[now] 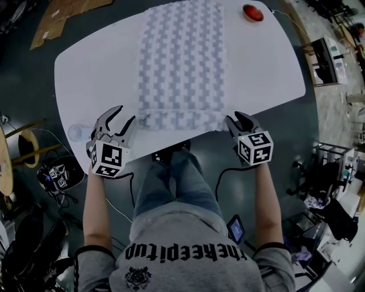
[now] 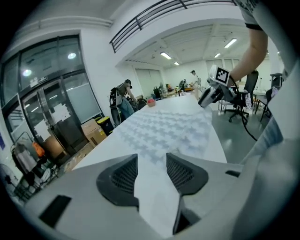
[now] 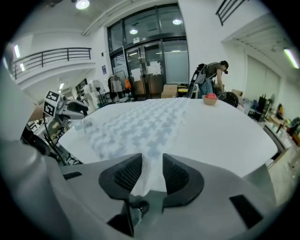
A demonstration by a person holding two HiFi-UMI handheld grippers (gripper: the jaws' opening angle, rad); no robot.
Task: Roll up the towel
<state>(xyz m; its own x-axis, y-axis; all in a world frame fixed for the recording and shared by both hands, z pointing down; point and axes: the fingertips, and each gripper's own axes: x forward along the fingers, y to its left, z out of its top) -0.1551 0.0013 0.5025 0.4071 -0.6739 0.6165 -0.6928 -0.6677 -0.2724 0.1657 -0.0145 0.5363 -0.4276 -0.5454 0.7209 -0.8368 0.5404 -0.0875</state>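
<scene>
The towel [image 1: 182, 63], white with a pale grey check, lies spread flat on the white bench [image 1: 97, 68]. In the head view it runs from the middle of the bench top toward 12 o'clock, and its near edge sits just inside the bench edge closest to the person. At the towel's 5 o'clock corner the right gripper [image 1: 236, 121] is clamped on the cloth: the right gripper view shows a pinched-up fold of the towel filling the narrow gap between its two dark ribbed pads [image 3: 124, 176]. At the towel's 7 o'clock corner the left gripper [image 1: 125, 116] has its jaws well apart and grips nothing. In the left gripper view only bare bench surface shows between them, and the checked cloth starts just beyond the tips. Both grippers point down and forward over the bench's near edge. A red round thing [image 1: 252, 12] sits on the bench at 1 o'clock, apart from the towel's far right corner. On the floor past the bench, at 11 o'clock, lie flattened sheets of cardboard [image 1: 63, 17]. The left gripper view also shows cardboard boxes [image 2: 91, 132] and a yellow-topped bin [image 2: 104, 123] by the glass doors, but their contents cannot be made out.
</scene>
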